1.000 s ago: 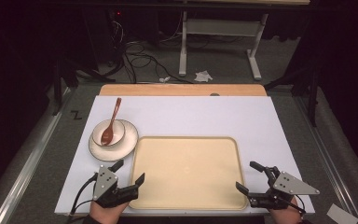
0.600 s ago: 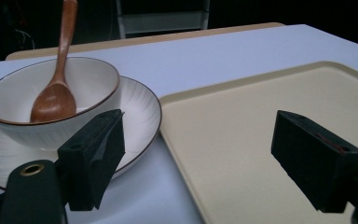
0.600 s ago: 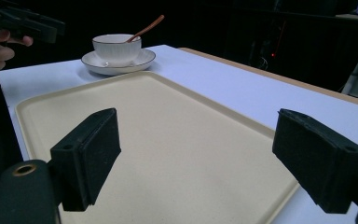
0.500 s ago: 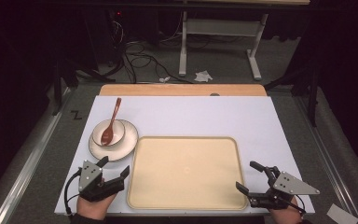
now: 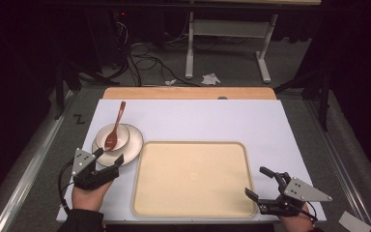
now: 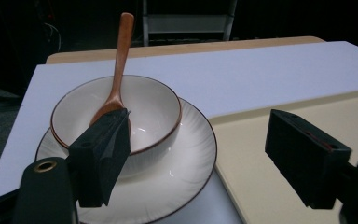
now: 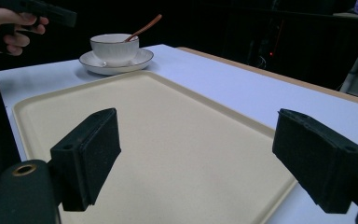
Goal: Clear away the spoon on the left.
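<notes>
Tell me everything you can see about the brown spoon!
The spoon looks like reddish-brown wood, smooth and a bit shiny. Its scoop end sits down inside the white bowl, and its long handle leans on the bowl's far rim, sticking up and out past it. The bowl stands on a white plate, on the white table cover left of the tray. Nothing grips the spoon; the left gripper is near the plate with open jaws.
</notes>
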